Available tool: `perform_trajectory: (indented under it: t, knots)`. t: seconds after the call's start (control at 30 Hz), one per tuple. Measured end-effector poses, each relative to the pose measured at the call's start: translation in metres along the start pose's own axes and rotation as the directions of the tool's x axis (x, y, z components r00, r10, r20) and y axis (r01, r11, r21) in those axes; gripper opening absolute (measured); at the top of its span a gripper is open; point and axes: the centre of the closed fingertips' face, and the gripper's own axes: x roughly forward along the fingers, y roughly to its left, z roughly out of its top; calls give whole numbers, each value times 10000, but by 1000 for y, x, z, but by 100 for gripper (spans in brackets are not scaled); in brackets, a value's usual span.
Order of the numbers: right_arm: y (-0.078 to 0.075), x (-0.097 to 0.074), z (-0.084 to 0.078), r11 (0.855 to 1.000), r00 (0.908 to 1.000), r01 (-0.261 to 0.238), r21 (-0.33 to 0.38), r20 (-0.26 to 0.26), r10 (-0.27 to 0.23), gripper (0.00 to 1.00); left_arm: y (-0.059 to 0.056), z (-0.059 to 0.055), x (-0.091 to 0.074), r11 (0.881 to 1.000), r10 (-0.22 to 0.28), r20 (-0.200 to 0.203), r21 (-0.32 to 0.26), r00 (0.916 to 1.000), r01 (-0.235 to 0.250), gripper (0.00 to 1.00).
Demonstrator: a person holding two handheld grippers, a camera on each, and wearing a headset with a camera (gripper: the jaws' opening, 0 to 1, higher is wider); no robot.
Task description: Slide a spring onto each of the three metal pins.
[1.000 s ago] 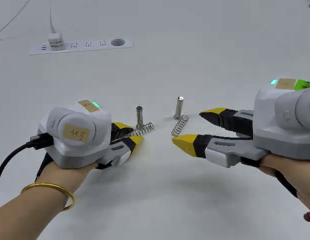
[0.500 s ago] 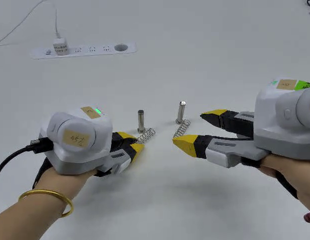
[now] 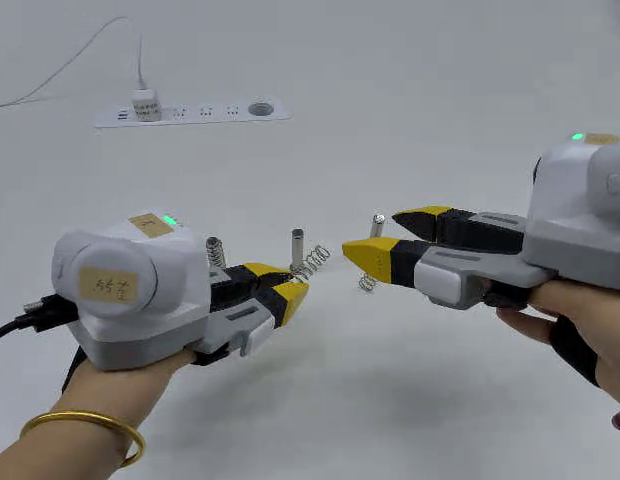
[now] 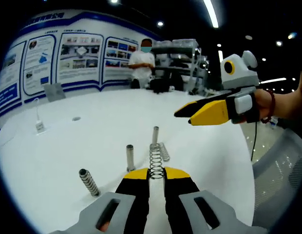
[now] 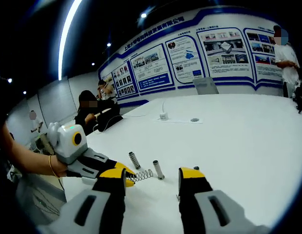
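Left tool [image 3: 295, 282] pinches a spring [image 3: 312, 262] lengthwise, its tip just right of the upright bare pin [image 3: 298, 247]; right tool [image 3: 371, 233] gapes empty.

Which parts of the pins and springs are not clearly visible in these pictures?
Head view: loose steel coil spring, mostly under the open right claw.
Head view: rightmost silver metal pin, base behind that claw.
Head view: spring-covered metal pin, foot behind the left claw.
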Motion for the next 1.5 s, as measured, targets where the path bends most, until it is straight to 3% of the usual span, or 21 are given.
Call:
perform_trajectory:
  t: [0.23,0.37,0.5,0.7,1.03,1.2,1.33,1.5]
  knots:
    - [14,12,3,9949,9977,-669,761,-57,675,42,-8,12,-17,9999,-3,587,-122,9983,11,10]
    - [25,16,4,9883,9934,-1140,1015,-34,1149,31,-9,19,-25,9987,116,1052,-509,9944,-62,10]
    - [33,20,3,9845,9905,-1354,1114,-97,1373,30,-12,21,-31,9985,158,1252,-531,9920,-92,10]
    - [46,22,2,9653,9818,-1857,1838,-46,1898,26,-20,27,-41,9979,32,1761,-640,9844,82,10]
    - [60,23,0,9223,9675,-2431,3004,62,2530,17,-25,34,-47,9991,-198,2068,-335,9782,273,10]
    - [67,19,3,8879,9524,-2962,3520,381,3025,14,-27,35,-51,9993,-260,2100,-190,9773,307,10]
    - [70,18,2,8890,9479,-3099,3370,375,3162,13,-28,35,-52,9997,-227,2027,14,9790,229,10]
    - [78,17,7,8738,9345,-3505,3370,638,3502,12,-26,32,-53,9984,-13,1591,564,9873,-78,11]
